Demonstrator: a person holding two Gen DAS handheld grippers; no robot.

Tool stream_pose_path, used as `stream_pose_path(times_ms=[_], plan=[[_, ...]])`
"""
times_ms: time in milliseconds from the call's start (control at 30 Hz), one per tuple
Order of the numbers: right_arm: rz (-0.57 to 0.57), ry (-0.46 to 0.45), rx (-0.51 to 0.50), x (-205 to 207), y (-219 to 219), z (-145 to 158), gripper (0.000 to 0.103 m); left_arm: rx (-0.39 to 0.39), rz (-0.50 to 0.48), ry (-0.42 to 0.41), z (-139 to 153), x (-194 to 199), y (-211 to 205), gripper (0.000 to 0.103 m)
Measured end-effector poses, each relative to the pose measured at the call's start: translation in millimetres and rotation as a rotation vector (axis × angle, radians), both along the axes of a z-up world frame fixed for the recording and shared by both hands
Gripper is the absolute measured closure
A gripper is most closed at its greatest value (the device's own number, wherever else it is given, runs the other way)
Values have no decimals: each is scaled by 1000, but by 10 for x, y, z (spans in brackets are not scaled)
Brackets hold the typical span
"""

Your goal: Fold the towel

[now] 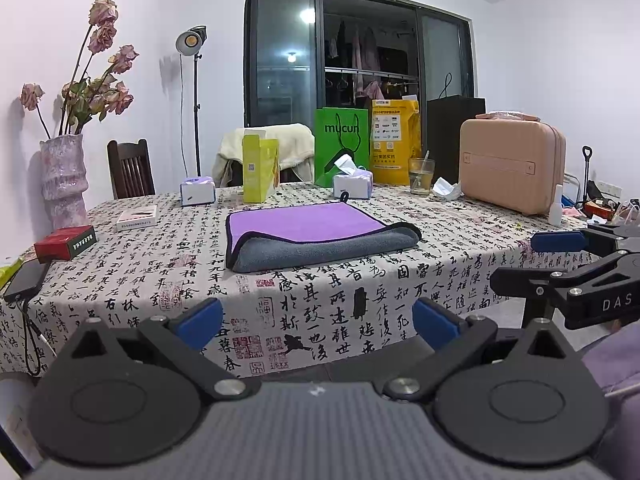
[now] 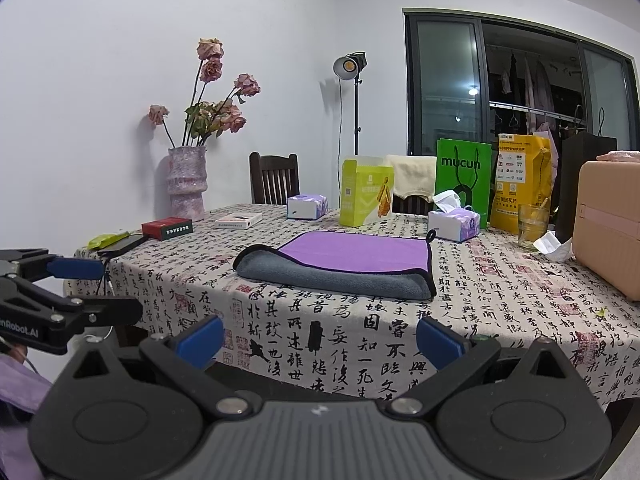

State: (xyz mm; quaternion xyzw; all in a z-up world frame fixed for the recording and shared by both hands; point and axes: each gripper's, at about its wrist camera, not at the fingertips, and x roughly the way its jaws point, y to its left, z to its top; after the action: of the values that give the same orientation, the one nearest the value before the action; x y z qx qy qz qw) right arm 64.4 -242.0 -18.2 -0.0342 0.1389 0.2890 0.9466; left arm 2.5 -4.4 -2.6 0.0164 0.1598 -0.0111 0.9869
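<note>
A purple and grey towel (image 1: 316, 236) lies on the table, its near edge folded over so the grey side shows in front; it also shows in the right wrist view (image 2: 344, 260). My left gripper (image 1: 318, 322) is open and empty, held in front of the table's near edge, short of the towel. My right gripper (image 2: 320, 340) is open and empty, also in front of the table. The right gripper shows at the right of the left wrist view (image 1: 560, 264), and the left gripper at the left of the right wrist view (image 2: 76, 288).
The table carries a calligraphy cloth (image 1: 360, 280). Behind the towel stand tissue boxes (image 1: 352, 186), a yellow-green box (image 1: 260, 168), a green bag (image 1: 340, 144), a glass (image 1: 420, 176) and a pink case (image 1: 512, 164). A vase (image 1: 64, 176), red box (image 1: 66, 242) and phone (image 1: 24, 280) sit at left.
</note>
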Motion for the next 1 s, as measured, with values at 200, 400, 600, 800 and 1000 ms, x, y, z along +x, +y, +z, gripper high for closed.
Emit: stream_pose_path(times_ms=[200,400,600,800,1000], plan=[[-5,6,4,17,-5,-25,0,4,-6,5,-16,22,-18,0],[-5,7,4,18,-4,-29,0,5,-6,5,-18,19,-24,0],[-3,4,2,26,-5,-35,0,65,-7,-26,-15,33,-48,0],[-23,-31,-28,55,-18,-68,0,97,-6,-34,-41,113,-5,0],[-45,-19,-17,191,-98,-120,0,81,19,-23,-69,300,82,0]])
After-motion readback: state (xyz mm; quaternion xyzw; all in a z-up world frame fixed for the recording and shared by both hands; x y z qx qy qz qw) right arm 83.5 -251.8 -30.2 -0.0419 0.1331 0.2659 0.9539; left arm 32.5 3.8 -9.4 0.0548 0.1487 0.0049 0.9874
